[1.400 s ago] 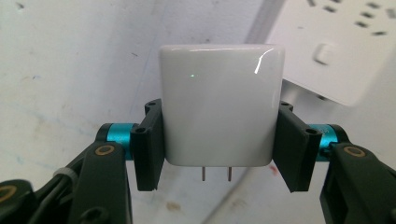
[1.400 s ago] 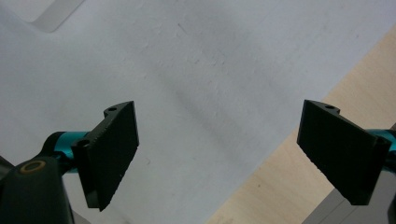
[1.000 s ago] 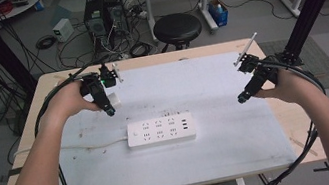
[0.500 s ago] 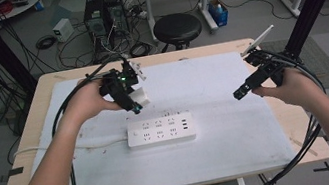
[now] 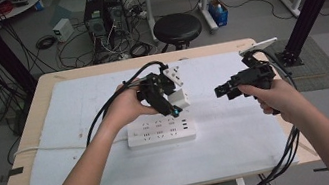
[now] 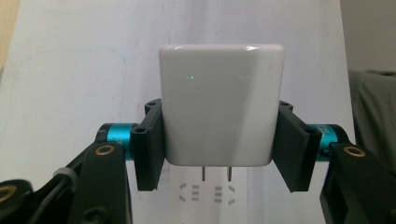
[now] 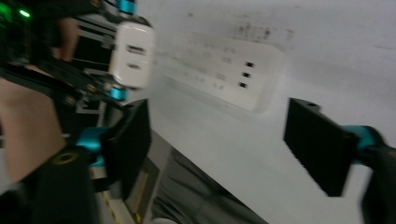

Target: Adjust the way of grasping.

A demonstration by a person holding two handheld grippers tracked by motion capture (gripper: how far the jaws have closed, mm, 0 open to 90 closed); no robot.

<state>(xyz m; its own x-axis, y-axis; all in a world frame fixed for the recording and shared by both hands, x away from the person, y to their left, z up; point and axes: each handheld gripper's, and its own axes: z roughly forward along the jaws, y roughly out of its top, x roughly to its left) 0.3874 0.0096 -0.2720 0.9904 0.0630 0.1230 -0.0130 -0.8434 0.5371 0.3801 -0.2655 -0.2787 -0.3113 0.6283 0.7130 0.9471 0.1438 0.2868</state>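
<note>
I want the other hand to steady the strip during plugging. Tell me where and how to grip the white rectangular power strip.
Grip the white rectangular power strip across its narrow width at the right end, coming down from above. It lies flat, long side left to right; the left gripper hovers its white charger above the middle, so the end stays free.

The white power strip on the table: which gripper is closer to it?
Left. The left gripper, clamping a white charger, hangs just above the power strip; the right gripper sits off to its right, empty.
</note>
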